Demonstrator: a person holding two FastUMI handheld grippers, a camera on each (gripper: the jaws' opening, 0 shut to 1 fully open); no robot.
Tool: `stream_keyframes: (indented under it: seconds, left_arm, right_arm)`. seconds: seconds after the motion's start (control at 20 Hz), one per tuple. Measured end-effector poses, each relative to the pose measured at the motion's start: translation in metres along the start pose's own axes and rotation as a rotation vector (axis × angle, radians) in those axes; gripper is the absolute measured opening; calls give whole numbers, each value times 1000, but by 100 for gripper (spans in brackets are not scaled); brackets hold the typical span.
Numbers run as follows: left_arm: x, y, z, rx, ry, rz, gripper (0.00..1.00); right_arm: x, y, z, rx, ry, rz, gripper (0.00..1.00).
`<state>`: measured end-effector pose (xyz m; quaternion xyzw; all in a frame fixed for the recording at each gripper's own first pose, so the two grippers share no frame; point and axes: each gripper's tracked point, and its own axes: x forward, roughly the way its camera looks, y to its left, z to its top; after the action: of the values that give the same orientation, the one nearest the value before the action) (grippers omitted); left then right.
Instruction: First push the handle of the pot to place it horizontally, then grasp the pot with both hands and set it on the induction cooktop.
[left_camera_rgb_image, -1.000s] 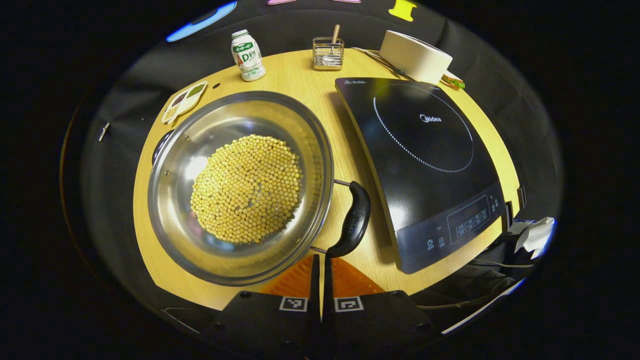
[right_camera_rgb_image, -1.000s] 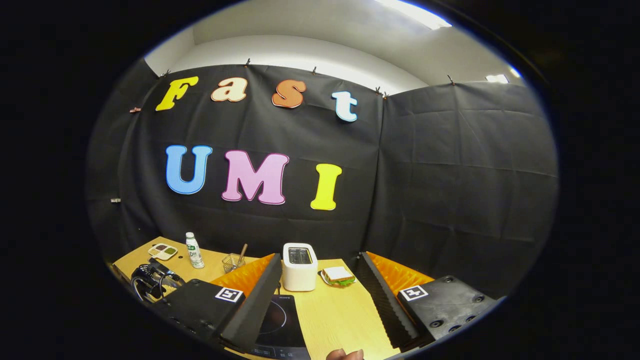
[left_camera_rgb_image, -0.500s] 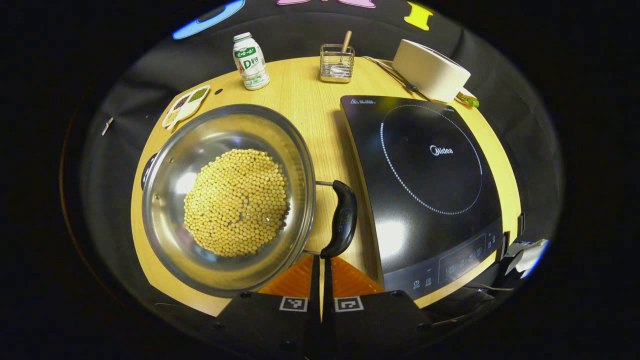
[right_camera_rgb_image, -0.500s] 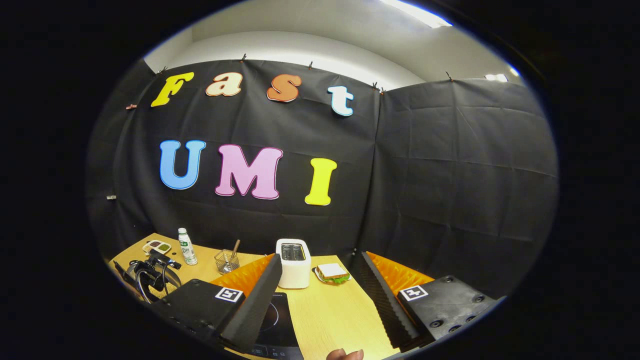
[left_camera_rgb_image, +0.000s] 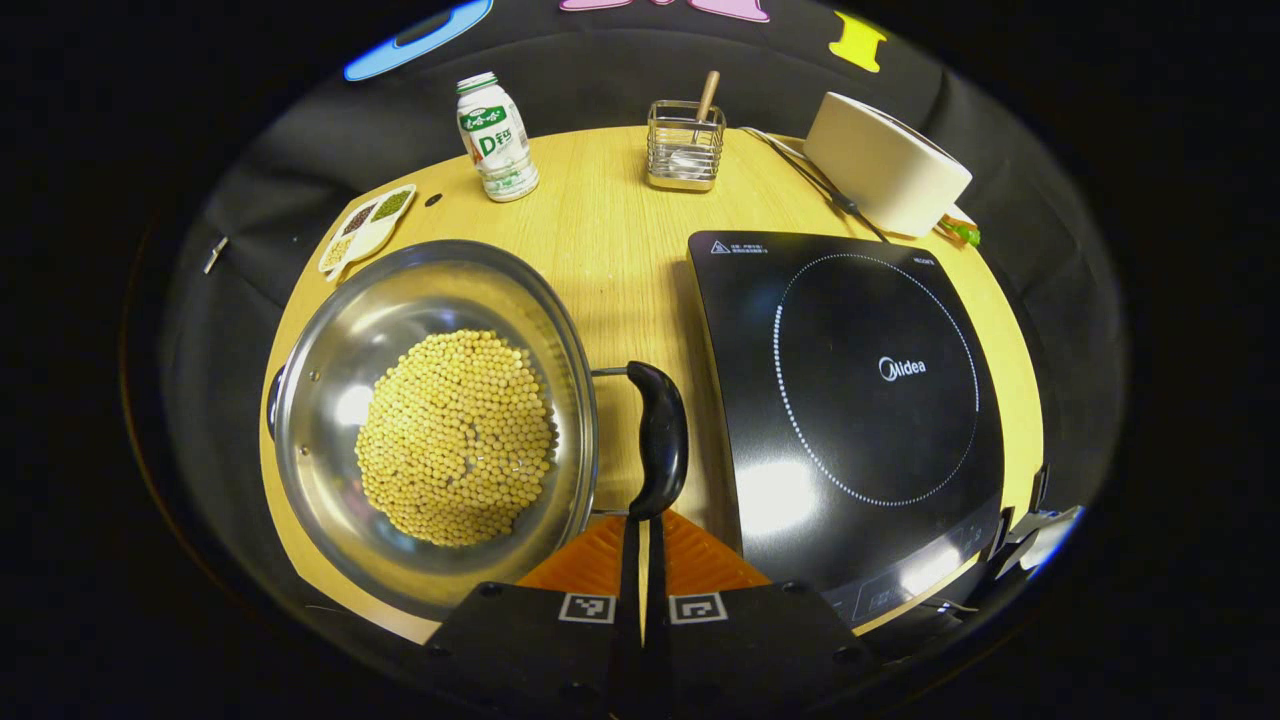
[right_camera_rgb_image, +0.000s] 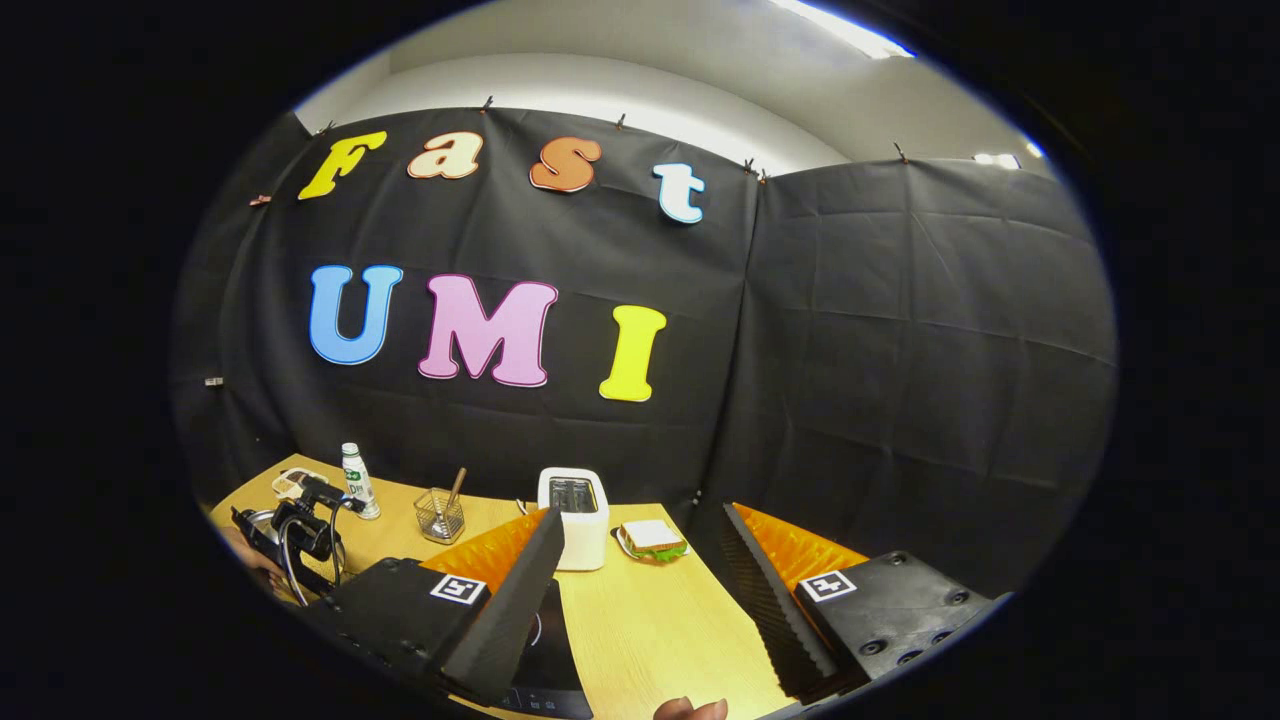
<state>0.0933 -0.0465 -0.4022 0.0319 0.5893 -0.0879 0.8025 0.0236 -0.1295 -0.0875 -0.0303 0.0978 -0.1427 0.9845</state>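
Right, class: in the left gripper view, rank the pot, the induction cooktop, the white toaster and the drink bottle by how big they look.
1. Pot and induction cooktop: alike in apparent size, so unranked.
2. White toaster, though it stands farther from the camera.
3. Drink bottle, also far back.

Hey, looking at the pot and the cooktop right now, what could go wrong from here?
1. The left claw is shut with its tips at the end of the pot handle; a shut tip may slip off the rounded black grip.
2. The pot holds loose soybeans; a jerky push or uneven lift could spill them.
3. The handle lies close to the induction cooktop, so it might knock its edge.
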Motion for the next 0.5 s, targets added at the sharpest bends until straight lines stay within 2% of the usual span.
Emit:
stream_keyframes:
  seconds: [0.4, 0.5]
  left_arm:
    - [11, -5, 18, -6, -14, 6, 5]
    - [6, -16, 14, -19, -23, -46, 5]
  right_arm:
    - [-4, -5, -8, -7, 23, -17, 98]
    - [-4, 0, -9, -7, 27, -7, 98]
